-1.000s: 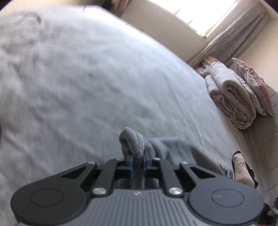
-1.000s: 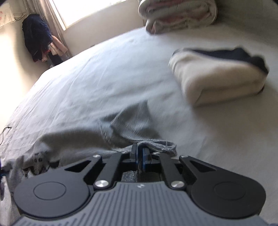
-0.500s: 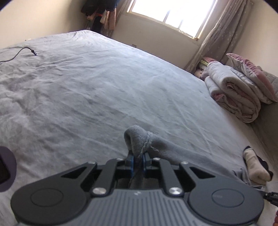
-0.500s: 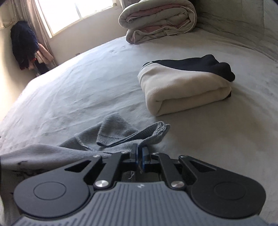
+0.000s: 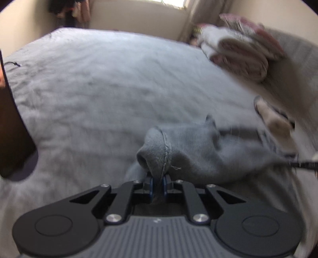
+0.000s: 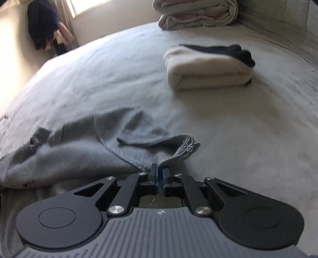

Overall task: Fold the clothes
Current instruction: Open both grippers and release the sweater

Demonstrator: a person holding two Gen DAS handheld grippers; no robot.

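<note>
**Both grippers pinch the grey sweater on the bed**

Left wrist view: the left gripper [image 5: 158,185] has its fingers [image 5: 151,186] drawn narrow, clamped on a bunched fold of the grey sweater [image 5: 188,152]. A stitched seam runs down the pinched fold right above the blue pads. The rest of the garment trails off to the right across the bed [image 5: 99,89], lying in loose folds over the grey cover. A folded cream garment [image 5: 276,123] lies just beyond the sweater near the bed's right edge, blurred. A rolled quilt [image 5: 238,53], pink and pale, sits at the far right corner of the bed. A thin cable end [image 5: 14,64] rests near the far left edge. A dark flat object [image 5: 12,129] cuts into the left side of the view; what it is cannot be told.

Right wrist view: the right gripper [image 6: 159,179] also has its fingers [image 6: 154,178] almost closed, holding a ribbed, frayed edge of the same grey sweater [image 6: 89,142]. The garment spreads left from the grip in crumpled folds across the bed [image 6: 238,139]. The folded cream garment [image 6: 206,71], with a dark piece on top, lies well apart towards the far right side. The rolled quilt [image 6: 194,13] rests at the far edge. Dark hanging clothes [image 6: 42,25] show by the wall beyond the bed's far left corner.
</note>
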